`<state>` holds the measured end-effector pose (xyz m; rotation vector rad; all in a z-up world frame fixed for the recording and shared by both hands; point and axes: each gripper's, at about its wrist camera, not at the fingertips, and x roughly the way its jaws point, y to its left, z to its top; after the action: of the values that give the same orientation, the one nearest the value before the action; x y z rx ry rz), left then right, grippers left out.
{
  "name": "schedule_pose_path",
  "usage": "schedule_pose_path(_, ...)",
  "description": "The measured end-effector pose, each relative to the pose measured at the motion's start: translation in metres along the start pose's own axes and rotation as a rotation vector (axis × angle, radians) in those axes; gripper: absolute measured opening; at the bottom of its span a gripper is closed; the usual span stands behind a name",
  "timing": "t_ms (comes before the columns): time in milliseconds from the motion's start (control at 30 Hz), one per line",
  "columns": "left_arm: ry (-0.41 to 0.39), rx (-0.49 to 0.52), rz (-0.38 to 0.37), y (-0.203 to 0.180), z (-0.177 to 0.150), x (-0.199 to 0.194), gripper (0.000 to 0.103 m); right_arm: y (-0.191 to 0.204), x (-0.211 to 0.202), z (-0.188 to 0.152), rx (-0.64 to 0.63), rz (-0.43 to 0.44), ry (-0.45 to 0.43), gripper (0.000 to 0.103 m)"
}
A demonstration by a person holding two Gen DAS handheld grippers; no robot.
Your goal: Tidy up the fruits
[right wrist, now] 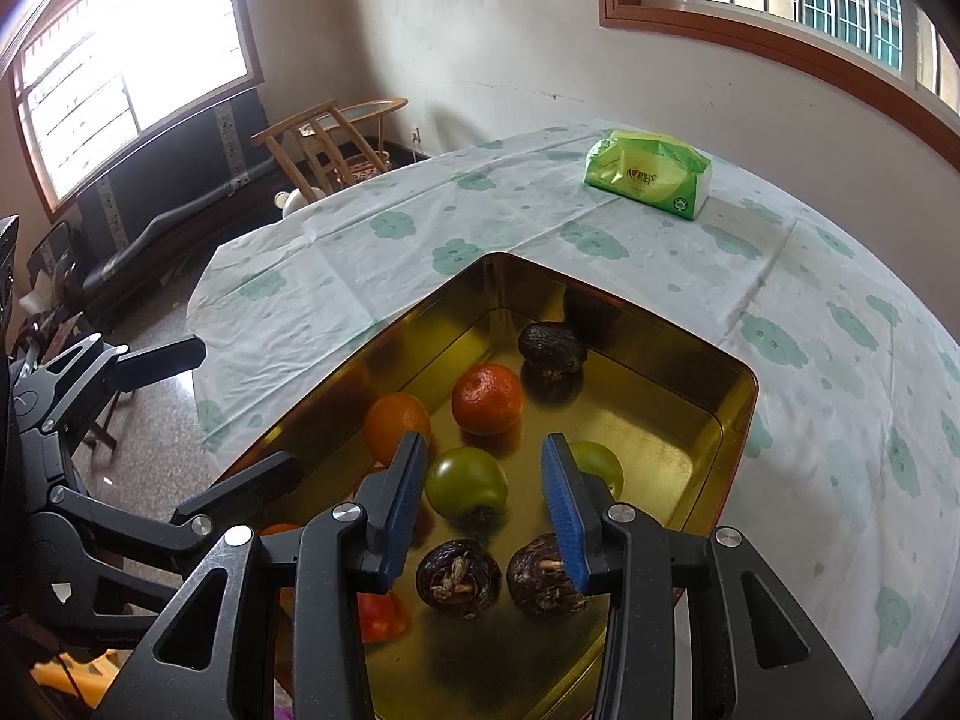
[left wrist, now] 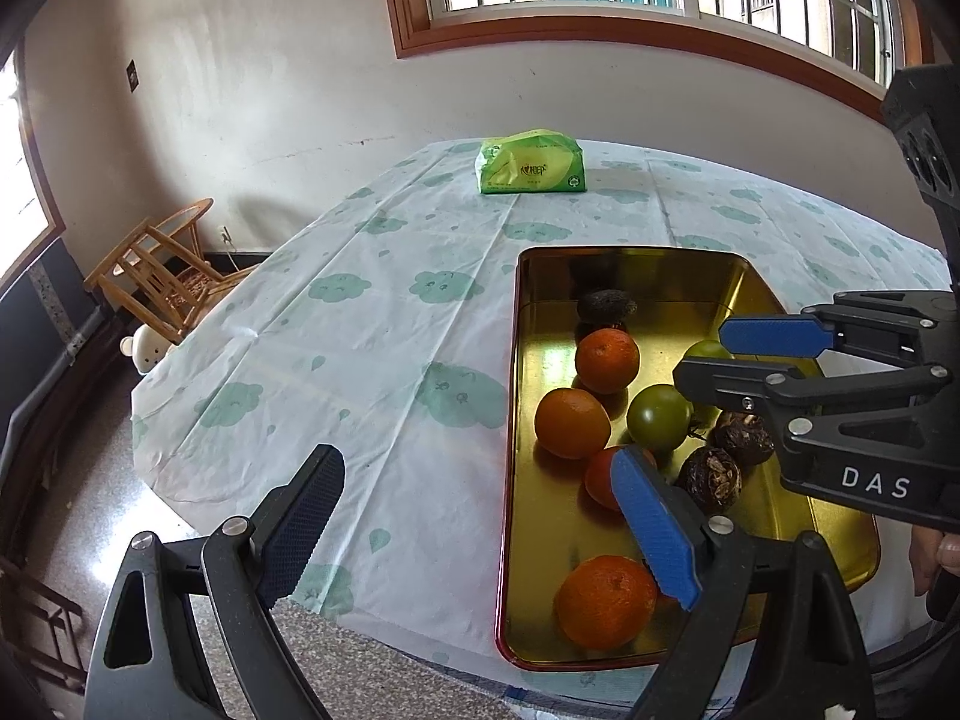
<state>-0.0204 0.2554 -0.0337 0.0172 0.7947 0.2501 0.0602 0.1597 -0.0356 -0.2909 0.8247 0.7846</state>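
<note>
Here the right hand-held gripper [right wrist: 483,480] hangs wide over a green tomato [right wrist: 467,484] in the gold tray [right wrist: 690,426]; the left hand-held gripper [left wrist: 480,516] gapes wide, holding nothing.

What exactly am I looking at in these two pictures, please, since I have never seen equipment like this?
There is no robot arm: a person carries two hand-held grippers, each with two fingers and a fisheye camera looking forward along them. One picture comes from the left gripper, the other from the right gripper; each also shows the other gripper at its edge. Both are open and hold nothing. On the cloud-patterned tablecloth sits a gold metal tray holding oranges, green round fruits, dark brown wrinkled fruits and a dark avocado-like fruit. A green tissue pack lies at the far end. The right gripper hovers over the tray.
</note>
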Motion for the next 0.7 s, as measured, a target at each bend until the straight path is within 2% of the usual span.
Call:
schedule_pose_path(100,-0.004,0.002,0.016,0.0,0.0,-0.001,0.089,0.002,-0.004,-0.002,0.0,0.007,-0.011,0.046)
schedule_pose_path(200,-0.018,-0.006,0.001,0.0,0.001,-0.006,0.089,0.005,-0.01,-0.004,0.004,0.02,-0.029,0.049)
schedule_pose_path(400,-0.054,0.001,0.01,-0.002,0.003,-0.019,0.091,0.01,-0.032,-0.01,-0.005,-0.001,-0.082,0.051)
schedule_pose_path(567,-0.098,-0.012,0.004,-0.003,0.006,-0.035,0.093,0.016,-0.059,-0.014,-0.021,-0.085,-0.164,0.054)
schedule_pose_path(633,-0.122,-0.024,0.006,-0.002,0.008,-0.044,0.094,0.02,-0.074,-0.016,-0.026,-0.131,-0.213,0.059)
schedule_pose_path(700,-0.153,-0.044,0.001,-0.001,0.01,-0.055,0.094,0.024,-0.089,-0.02,-0.024,-0.18,-0.27,0.071)
